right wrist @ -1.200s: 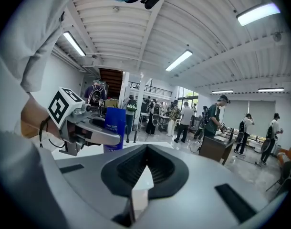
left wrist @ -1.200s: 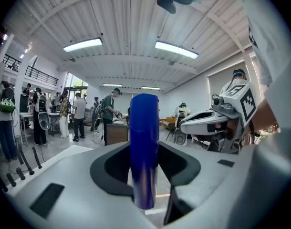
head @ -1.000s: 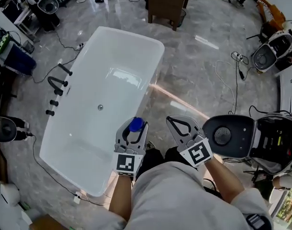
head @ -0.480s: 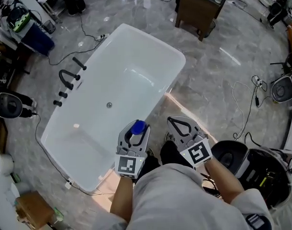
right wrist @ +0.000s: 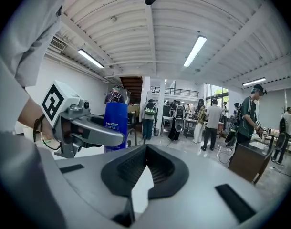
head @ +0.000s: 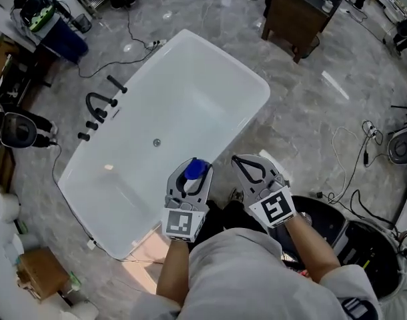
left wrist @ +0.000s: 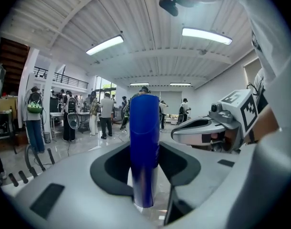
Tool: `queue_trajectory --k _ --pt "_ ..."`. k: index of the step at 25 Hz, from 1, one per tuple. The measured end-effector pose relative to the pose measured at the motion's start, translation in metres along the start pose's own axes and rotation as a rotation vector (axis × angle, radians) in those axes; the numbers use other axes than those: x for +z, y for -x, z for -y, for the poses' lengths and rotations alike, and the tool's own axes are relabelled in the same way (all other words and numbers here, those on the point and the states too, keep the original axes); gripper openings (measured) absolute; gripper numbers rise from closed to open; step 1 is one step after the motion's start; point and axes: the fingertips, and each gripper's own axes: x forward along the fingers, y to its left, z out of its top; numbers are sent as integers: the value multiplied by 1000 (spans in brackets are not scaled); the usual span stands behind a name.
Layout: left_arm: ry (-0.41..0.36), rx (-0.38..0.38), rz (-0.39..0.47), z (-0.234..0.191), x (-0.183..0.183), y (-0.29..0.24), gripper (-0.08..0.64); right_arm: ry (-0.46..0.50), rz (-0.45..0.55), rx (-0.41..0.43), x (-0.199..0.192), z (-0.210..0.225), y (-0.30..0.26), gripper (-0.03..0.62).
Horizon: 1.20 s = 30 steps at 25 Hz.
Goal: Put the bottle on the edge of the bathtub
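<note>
A white bathtub (head: 213, 62) lies diagonally on the grey marble floor. My left gripper (head: 189, 177) hovers at the tub's near long rim, shut on an upright bottle (head: 194, 168) with a blue cap. In the left gripper view the blue bottle (left wrist: 144, 142) stands between the black pads of the left gripper (left wrist: 144, 175). My right gripper (head: 247, 167) is beside it on the right, over the floor, shut and empty. The right gripper view shows its own jaws (right wrist: 140, 175) closed on nothing, with the bottle (right wrist: 116, 123) in the left gripper (right wrist: 88, 130) to the left.
A black faucet set (head: 97, 109) stands on the floor at the tub's far side. A drain (head: 157, 142) sits in the tub floor. A wooden cabinet (head: 303, 12), floor cables (head: 353, 152), round black machines (head: 403, 145) and a cardboard box (head: 40, 272) surround the tub. People stand far off.
Both grippers have moved together along the tub's near side, and the tub now sits nearer the middle of the head view. The left gripper keeps the bottle; the right stays shut.
</note>
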Motion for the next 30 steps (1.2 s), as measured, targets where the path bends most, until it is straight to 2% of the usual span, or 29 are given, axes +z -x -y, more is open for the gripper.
queue_trajectory --k 5,9,16,19,22,25,30 --pt "18 32 -17 -34 4 -16 172 60 -18 31 14 19 -34 6" --pt "10 48 -41 -67 -2 -9 172 36 -19 32 24 9 -62 6" --pt "1 43 31 -126 17 4 170 64 1 3 37 -14 -123 6" --pt "17 44 43 -151 16 3 170 66 -15 20 42 -23 -149 6" --pt "22 50 17 -177 12 3 170 49 4 34 57 -25 -173 5" --pt "37 65 22 -196 13 5 170 72 -7 67 69 -26 -193 6" --pt "33 95 49 -222 19 -15 170 104 2 123 77 -10 -225 6"
